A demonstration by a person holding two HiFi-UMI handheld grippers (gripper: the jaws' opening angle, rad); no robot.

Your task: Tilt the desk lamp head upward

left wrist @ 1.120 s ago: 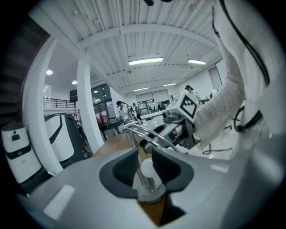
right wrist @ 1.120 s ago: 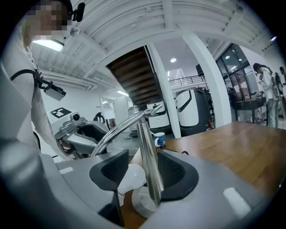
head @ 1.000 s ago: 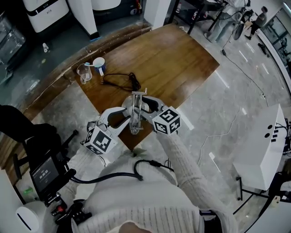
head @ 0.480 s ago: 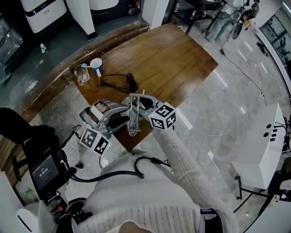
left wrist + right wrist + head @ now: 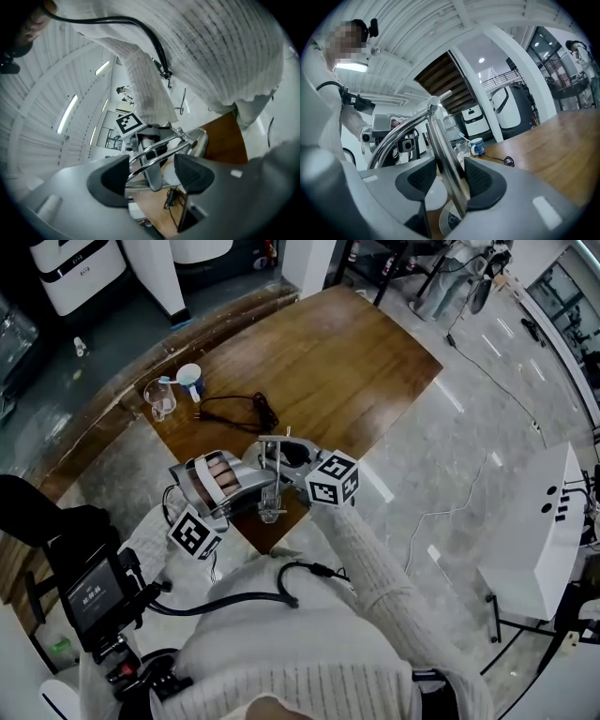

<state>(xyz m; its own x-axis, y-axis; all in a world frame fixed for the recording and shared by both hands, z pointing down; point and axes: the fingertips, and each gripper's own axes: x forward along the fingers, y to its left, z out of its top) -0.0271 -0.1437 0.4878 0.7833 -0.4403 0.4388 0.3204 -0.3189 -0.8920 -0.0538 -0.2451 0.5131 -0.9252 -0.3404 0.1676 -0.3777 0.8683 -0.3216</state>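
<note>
Hand-held gripper duty looks split between bracing and pushing. The right hand-held gripper (image 5: 450,180) has both pads pressed onto the upright post (image 5: 442,150) of the desk lamp (image 5: 273,479). To my eye this is a clamp to keep the lamp from sliding or tipping when force goes into its top. The lamp stands at the near corner of the wooden counter (image 5: 356,343), close against the person's body, which would explain why both forearms are tucked in so tightly.

The left hand-held gripper (image 5: 152,176) comes in from the other side with its jaws apart. The lamp's twin rods (image 5: 154,152) run slantwise through the gap. They seem to brush the left pad, but nothing is pinched. I take that as a straddle, placed so the rods can be levered up instead of squeezed.

A rounded chrome shell (image 5: 204,140) just past the rods may be the lamp head, though I can't be sure. From the right gripper view, the curved arm (image 5: 396,131) sweeps from the top joint down toward the left gripper.

A glass (image 5: 159,399), a mug (image 5: 190,381) and a coiled black cable (image 5: 234,412) sit farther back on the counter, well apart from both grippers.
</note>
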